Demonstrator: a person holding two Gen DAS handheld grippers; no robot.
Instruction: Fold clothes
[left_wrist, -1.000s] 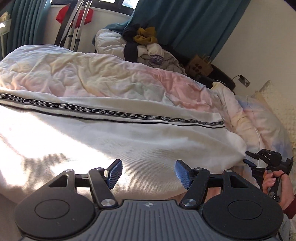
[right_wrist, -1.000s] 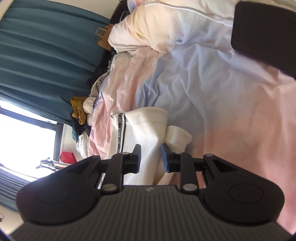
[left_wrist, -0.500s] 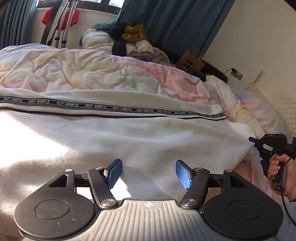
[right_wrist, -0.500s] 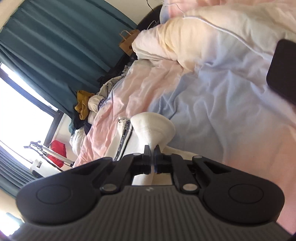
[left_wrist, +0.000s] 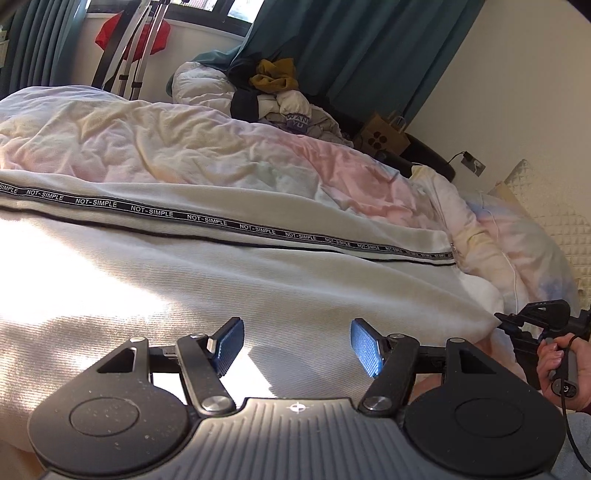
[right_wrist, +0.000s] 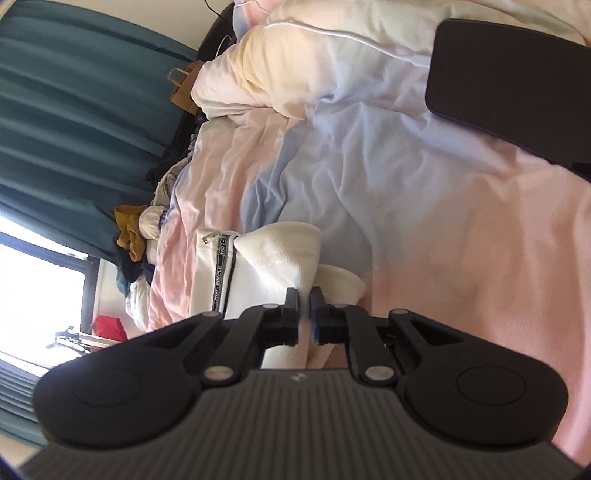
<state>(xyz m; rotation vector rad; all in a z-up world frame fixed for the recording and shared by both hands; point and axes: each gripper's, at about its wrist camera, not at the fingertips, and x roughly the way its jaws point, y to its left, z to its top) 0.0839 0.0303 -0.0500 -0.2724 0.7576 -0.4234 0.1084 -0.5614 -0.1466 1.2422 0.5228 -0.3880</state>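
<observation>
White garment (left_wrist: 258, 295) on bed, pinched by right gripper (right_wrist: 304, 314)

I count two grippers: my left gripper (left_wrist: 295, 343) and my right gripper (right_wrist: 304, 314). One white garment (left_wrist: 229, 295) lies near me, with one lettered stripe (left_wrist: 221, 221) running across it. Under it is one duvet (left_wrist: 184, 162). Far off sits one heap of clothes (left_wrist: 280, 99), with one paper bag (left_wrist: 384, 138) to its right. At the far right I see one quilted pillow (left_wrist: 550, 214). One red cloth (left_wrist: 129, 37) hangs far left. One dark flat slab (right_wrist: 509, 92) lies at the right. One hand (left_wrist: 565, 373) shows.
</observation>
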